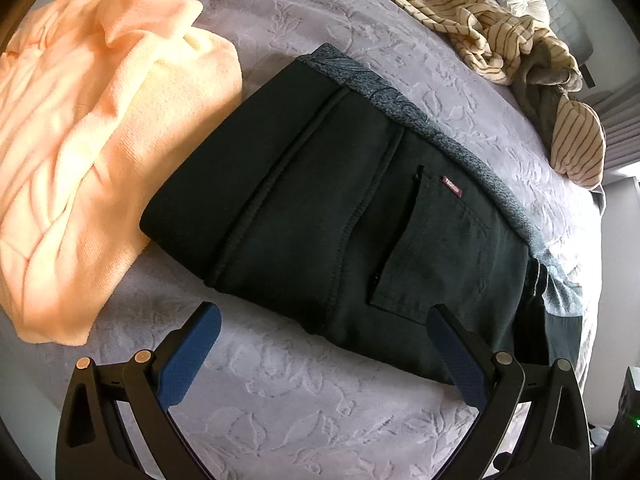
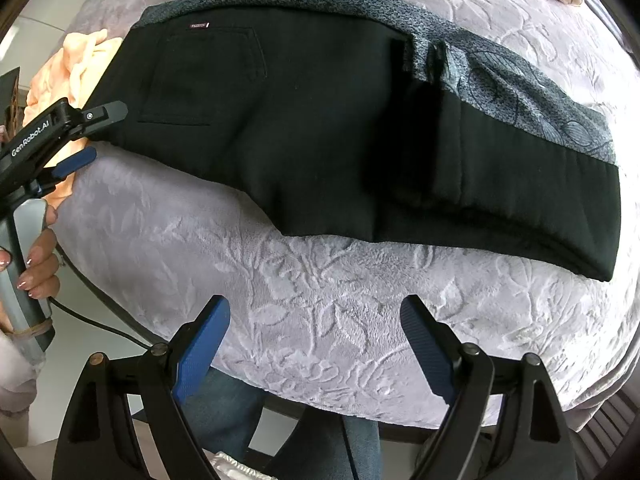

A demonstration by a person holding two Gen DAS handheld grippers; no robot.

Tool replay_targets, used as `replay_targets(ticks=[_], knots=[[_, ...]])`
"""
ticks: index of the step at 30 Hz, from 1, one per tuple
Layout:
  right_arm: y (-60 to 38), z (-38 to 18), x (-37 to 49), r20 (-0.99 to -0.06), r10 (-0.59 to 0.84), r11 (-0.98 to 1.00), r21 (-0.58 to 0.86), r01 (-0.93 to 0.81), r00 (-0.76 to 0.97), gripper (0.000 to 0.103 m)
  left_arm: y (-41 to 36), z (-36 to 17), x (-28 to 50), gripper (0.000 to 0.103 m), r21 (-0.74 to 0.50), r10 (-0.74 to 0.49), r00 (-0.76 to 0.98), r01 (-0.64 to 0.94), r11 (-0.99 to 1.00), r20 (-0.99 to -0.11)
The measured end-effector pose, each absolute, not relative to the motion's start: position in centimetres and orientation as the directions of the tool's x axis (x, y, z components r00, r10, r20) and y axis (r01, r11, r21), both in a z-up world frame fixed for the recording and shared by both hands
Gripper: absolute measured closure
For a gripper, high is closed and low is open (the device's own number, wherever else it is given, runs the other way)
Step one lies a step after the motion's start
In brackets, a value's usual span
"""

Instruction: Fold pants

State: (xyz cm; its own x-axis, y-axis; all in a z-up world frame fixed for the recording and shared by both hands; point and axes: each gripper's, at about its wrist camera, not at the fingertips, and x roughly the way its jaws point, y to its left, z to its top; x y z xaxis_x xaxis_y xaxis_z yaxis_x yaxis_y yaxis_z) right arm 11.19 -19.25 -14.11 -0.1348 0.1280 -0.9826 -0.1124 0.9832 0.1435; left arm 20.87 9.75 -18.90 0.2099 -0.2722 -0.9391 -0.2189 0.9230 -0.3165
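While both pairs of tongs hang above the bed, the black pants [image 1: 320, 208] lie folded on the lilac bedspread [image 1: 304, 412] with its raised leaf pattern. In the left wrist view the left tongs [image 1: 324, 320] stand apart, nothing between their blue pads; the left pad sits over bare bedspread and the right pad over the near edge of the pants, though whether it touches the cloth I cannot tell. A back pocket with a small red label [image 1: 452, 186] faces up, and a grey patterned lining [image 1: 404, 100] shows along the far edge of the pants. A peach knitted garment [image 1: 88, 140] lies beside the pants on the left, its edge touching or nearly touching them. A beige striped garment [image 1: 492, 36] is crumpled farther back on the right, well apart from the pants.

In the right wrist view the right tongs [image 2: 316, 320] are also spread wide and empty, over bare bedspread near the bed's edge, short of the pants. At the left of that view a hand [image 2: 40, 264] grips the handle of the left tongs, whose tips lie at the pocket end of the pants.
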Motion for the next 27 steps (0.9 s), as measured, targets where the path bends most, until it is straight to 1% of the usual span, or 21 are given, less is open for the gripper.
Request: replay_targets(ticks=[3, 5, 7, 9, 12, 14, 16, 19, 22, 25, 27], knots=[[-19.2, -14.2, 11.2, -0.982, 0.129, 0.983, 0.145, -0.113, -0.137, 0.014, 9.8, -19.1, 21.0, 0.000, -0.317, -0.273, 0.207, -0.224, 0.922, -0.940], [-19.3, -14.4, 11.2, -0.981, 0.129, 0.983, 0.145, -0.109, -0.141, 0.014, 10.0, -19.2, 21.0, 0.000, -0.342, -0.295, 0.211, -0.238, 0.909, -0.932], [-19.4, -14.5, 11.0, -0.981, 0.130, 0.984, 0.146, -0.104, -0.144, 0.014, 10.3, -19.2, 21.0, 0.000, -0.397, -0.342, 0.237, -0.249, 0.884, -0.909], [-19.6, -14.8, 10.9, -0.981, 0.130, 0.984, 0.145, -0.099, -0.147, 0.014, 10.9, -19.5, 20.9, 0.000, -0.477, -0.410, 0.274, -0.257, 0.841, -0.870], [-19.7, -15.0, 10.7, -0.980, 0.130, 0.985, 0.146, -0.095, -0.152, 0.014, 12.3, -21.5, 20.5, 0.000, -0.591, -0.513, 0.301, -0.304, 0.747, -0.804], [-19.9, -15.3, 10.5, -0.979, 0.130, 0.985, 0.145, -0.088, -0.159, 0.014, 12.8, -22.8, 20.3, 0.000, -0.621, -0.540, 0.309, -0.331, 0.710, -0.782], [-20.1, -15.6, 10.2, -0.977, 0.132, 0.986, 0.147, -0.079, -0.168, 0.014, 13.0, -23.5, 20.4, 0.000, -0.637, -0.554, 0.316, -0.340, 0.692, -0.770], [-20.5, -16.2, 9.9, -0.973, 0.142, 0.987, 0.154, -0.055, -0.180, 0.014, 12.4, -23.1, 21.0, 0.000, -0.633, -0.549, 0.317, -0.337, 0.697, -0.773], [-20.9, -15.9, 10.2, -0.972, 0.165, 0.984, 0.173, -0.034, -0.169, 0.014, 11.2, -20.4, 21.5, 0.000, -0.645, -0.548, 0.353, -0.280, 0.712, -0.758], [-21.5, -14.8, 11.1, -0.976, 0.186, 0.982, 0.190, -0.024, -0.112, 0.014, 10.4, -17.9, 21.7, 0.000, -0.650, -0.545, 0.402, -0.191, 0.736, -0.735], [-22.1, -14.2, 11.9, -0.977, 0.194, 0.981, 0.196, -0.015, -0.084, 0.014, 9.9, -18.2, 22.2, 0.000, -0.611, -0.511, 0.392, -0.192, 0.768, -0.765]])
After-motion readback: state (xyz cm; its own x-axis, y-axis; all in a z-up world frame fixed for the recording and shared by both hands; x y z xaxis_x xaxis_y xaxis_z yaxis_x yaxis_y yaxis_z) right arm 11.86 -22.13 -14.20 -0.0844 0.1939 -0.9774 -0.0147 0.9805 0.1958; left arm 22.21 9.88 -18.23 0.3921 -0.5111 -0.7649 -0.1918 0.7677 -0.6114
